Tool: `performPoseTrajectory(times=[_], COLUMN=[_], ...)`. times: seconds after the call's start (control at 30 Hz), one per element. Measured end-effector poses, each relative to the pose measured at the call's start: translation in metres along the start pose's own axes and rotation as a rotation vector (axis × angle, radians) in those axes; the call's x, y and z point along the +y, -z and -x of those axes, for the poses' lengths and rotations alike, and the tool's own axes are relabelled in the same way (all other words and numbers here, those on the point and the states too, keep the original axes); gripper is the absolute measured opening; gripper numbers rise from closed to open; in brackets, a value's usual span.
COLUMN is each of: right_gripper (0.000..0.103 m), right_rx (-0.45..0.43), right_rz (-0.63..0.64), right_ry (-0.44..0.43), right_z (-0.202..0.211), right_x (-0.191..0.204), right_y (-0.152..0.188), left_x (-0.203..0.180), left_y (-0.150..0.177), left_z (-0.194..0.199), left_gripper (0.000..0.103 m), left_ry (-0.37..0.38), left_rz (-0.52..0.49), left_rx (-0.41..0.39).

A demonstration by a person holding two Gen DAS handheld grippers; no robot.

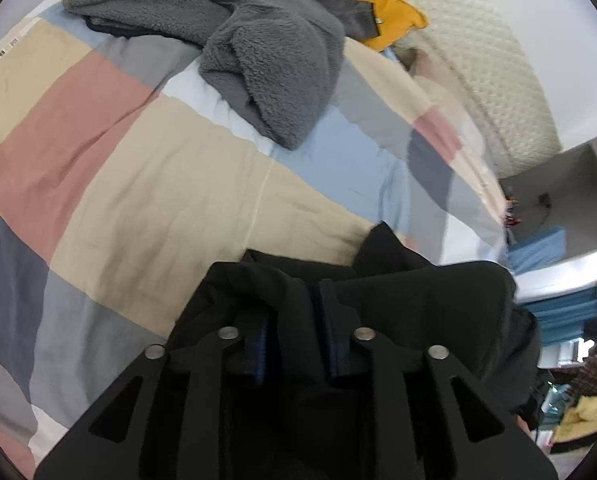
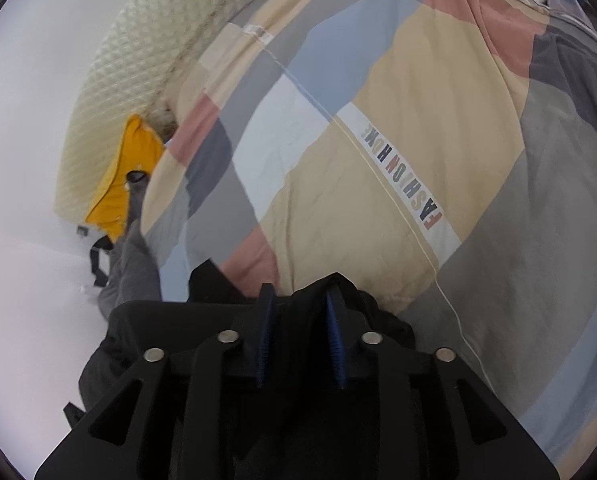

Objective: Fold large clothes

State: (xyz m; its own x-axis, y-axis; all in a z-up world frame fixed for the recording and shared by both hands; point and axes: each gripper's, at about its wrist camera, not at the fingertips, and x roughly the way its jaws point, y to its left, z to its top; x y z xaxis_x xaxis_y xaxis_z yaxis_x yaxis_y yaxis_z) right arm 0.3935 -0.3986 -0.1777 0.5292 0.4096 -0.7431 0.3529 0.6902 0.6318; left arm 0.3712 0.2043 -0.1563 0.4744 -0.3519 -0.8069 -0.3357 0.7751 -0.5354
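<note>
Both wrist fisheyes sit close above the patchwork quilt (image 1: 158, 184), angled steeply down. Shared: quilt, yellow pillow (image 2: 118, 196), probably the same black garment (image 1: 418, 292).

I saw the black garment (image 1: 430, 300) bunched on the patchwork bedcover (image 1: 158, 184) at the near edge of my left wrist view, its cloth dark, matte and creased into soft folds. One peak of fabric stood up above the rest, and the bulk spread off to the right, where its edge blurred (I could not tell sleeve from body there). In the right wrist view the same black garment (image 2: 354, 300) lay heaped just past the fingers, a small ridge of it rising between them against the bedcover (image 2: 398, 120). Further up the bed, well apart, a grey fleece garment (image 1: 258, 40) lay crumpled, thick and fuzzy.
</note>
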Motion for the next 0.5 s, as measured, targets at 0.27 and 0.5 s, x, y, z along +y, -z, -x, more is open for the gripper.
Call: performPoseTrajectory(times=[0.27,0.5], right_gripper=[0.062,0.076], right_rx=[-0.121,-0.154], right_rz=[0.142,0.436], right_ry=[0.026,-0.011], right_z=[0.079,0.075], right_x=[0.037,0.122], right_y=[0.011,0.07], left_x=[-0.009,-0.082], left_y=[0.013,0.039], left_z=[0.06,0.113], left_gripper=[0.083,0.084], left_ry=[0.014,-0.068], left_rz=[-0.042,-0.365], left_rx=[-0.108,-0.349])
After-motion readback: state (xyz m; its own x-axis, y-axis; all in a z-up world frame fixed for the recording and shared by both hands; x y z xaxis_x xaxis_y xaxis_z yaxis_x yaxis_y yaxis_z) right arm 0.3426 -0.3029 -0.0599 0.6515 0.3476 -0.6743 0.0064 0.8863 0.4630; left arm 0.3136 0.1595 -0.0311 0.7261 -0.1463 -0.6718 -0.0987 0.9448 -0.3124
